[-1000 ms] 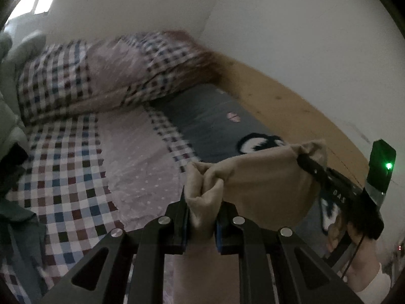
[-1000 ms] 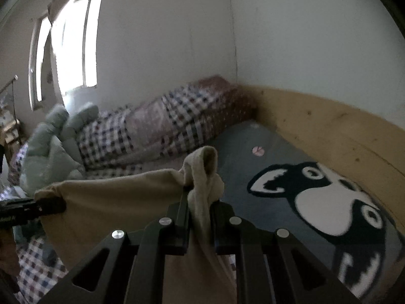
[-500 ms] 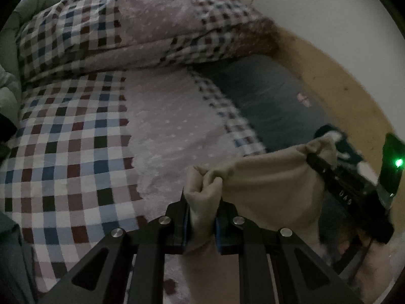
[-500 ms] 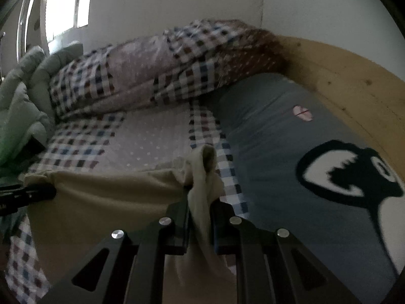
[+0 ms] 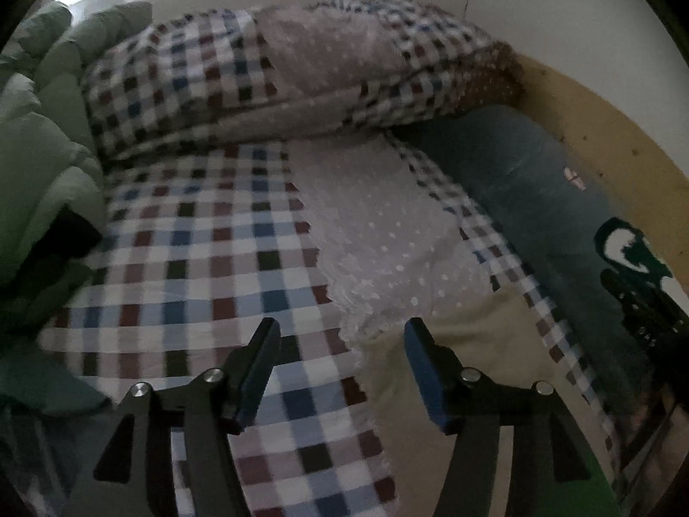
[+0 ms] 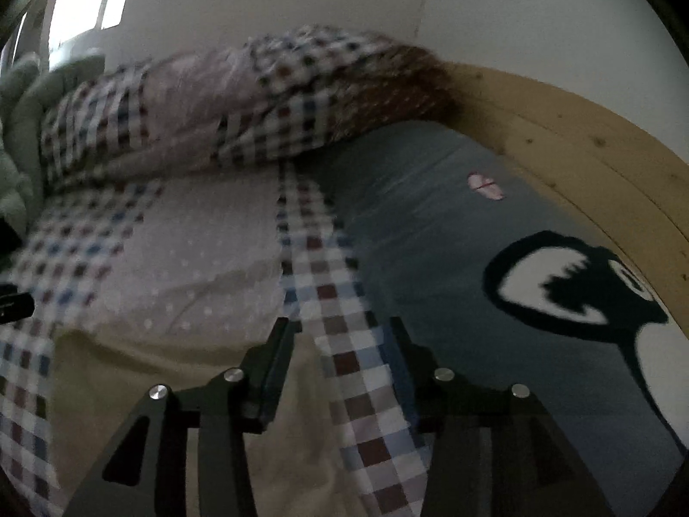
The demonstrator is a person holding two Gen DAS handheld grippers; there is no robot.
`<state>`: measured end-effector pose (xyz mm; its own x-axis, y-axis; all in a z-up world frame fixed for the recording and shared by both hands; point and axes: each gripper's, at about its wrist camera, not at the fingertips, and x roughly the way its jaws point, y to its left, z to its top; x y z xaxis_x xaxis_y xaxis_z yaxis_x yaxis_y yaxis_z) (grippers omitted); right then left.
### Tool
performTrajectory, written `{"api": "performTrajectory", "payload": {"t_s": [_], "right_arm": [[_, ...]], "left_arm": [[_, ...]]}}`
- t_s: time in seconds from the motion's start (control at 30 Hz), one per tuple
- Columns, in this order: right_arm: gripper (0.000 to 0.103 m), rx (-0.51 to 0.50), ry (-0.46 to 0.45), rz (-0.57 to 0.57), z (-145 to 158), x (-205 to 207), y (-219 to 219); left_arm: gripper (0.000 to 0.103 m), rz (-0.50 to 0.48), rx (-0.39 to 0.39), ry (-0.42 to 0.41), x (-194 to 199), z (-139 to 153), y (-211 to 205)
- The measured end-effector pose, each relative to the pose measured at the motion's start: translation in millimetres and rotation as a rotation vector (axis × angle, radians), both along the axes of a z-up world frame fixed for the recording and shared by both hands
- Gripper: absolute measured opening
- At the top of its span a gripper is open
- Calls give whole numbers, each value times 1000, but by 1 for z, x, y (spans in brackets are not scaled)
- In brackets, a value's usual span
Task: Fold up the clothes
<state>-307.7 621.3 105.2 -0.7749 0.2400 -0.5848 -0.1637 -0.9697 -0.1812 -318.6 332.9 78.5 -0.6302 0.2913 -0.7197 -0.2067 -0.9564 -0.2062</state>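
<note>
A beige garment [image 5: 486,344] lies flat on the checked bedspread [image 5: 206,275]. In the left wrist view it spreads under and beyond the right finger of my left gripper [image 5: 340,344], whose jaws are opening with nothing between them. In the right wrist view the beige garment [image 6: 142,392] lies low at the left, reaching under the left finger of my right gripper [image 6: 338,340]. Its jaws are opening too and hold nothing; only checked bedspread [image 6: 340,301] shows between them. The right gripper's dark body [image 5: 646,314] appears at the right edge of the left wrist view.
A checked pillow [image 5: 280,73] lies at the head of the bed. Green quilted bedding [image 5: 38,138] is piled on the left. A grey blanket with a black-and-white dog face [image 6: 560,293] covers the right side, along a wooden bed rail [image 6: 581,146] and white wall.
Both grippers came down toward the bed and let go of the beige garment. It was stretched between them in the air and now lies flat on the bedspread.
</note>
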Motion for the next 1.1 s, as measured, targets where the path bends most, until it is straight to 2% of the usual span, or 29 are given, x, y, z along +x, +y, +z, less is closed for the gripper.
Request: {"api": "performTrajectory", "payload": {"t_s": [0.13, 0.23, 0.3, 0.43, 0.67, 0.77, 0.93, 1.1], "right_arm": [[47, -67, 53, 11, 32, 36, 1], [47, -116, 81, 57, 63, 78, -10], [49, -141, 120, 84, 86, 112, -22], [57, -199, 193, 135, 140, 185, -49], [66, -196, 327, 255, 228, 310, -112], [88, -195, 379, 286, 260, 362, -138], [95, -194, 421, 327, 299, 431, -173], [102, -182, 484, 364, 327, 494, -207]], "left_arm": [[73, -1, 32, 75, 39, 37, -28], [77, -39, 84, 116, 77, 71, -47], [84, -69, 103, 161, 108, 97, -61], [85, -94, 130, 239, 174, 143, -93], [85, -109, 191, 329, 290, 216, -152], [86, -107, 204, 367, 336, 241, -176], [86, -95, 196, 458, 410, 276, -217], [88, -63, 177, 534, 468, 295, -263]]}}
